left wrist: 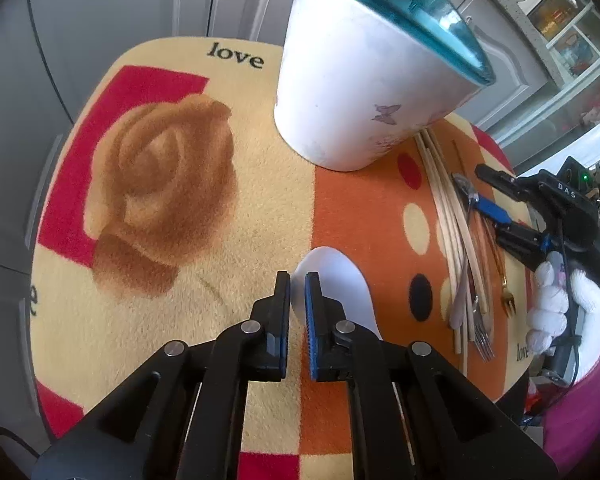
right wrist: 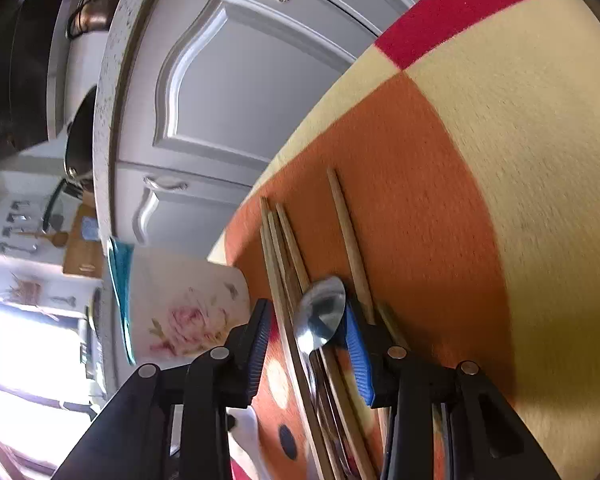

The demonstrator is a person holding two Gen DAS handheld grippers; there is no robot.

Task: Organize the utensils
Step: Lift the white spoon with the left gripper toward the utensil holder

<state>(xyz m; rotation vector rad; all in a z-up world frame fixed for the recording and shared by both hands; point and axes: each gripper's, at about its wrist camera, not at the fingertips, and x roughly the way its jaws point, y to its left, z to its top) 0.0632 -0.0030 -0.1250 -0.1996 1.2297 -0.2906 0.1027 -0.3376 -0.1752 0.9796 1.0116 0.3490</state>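
My left gripper (left wrist: 297, 280) is nearly shut, its pads pinching the edge of a white ceramic spoon (left wrist: 340, 284) lying on the patterned mat (left wrist: 180, 160). A white holder cup with a teal rim (left wrist: 364, 84) stands behind it. To the right lie wooden chopsticks (left wrist: 448, 224), a metal fork (left wrist: 482, 336) and a small gold fork (left wrist: 507, 300). My right gripper (left wrist: 496, 196) reaches over them. In the right wrist view my right gripper (right wrist: 306, 312) is open around a metal spoon (right wrist: 320, 316), with chopsticks (right wrist: 284, 264) between and beside its fingers. The cup (right wrist: 180, 304) shows at left.
The mat (right wrist: 500, 160) covers a small table with rounded edges. Grey cabinet doors (right wrist: 228, 80) stand close behind. A gloved hand (left wrist: 552, 300) holds the right gripper at the table's right edge.
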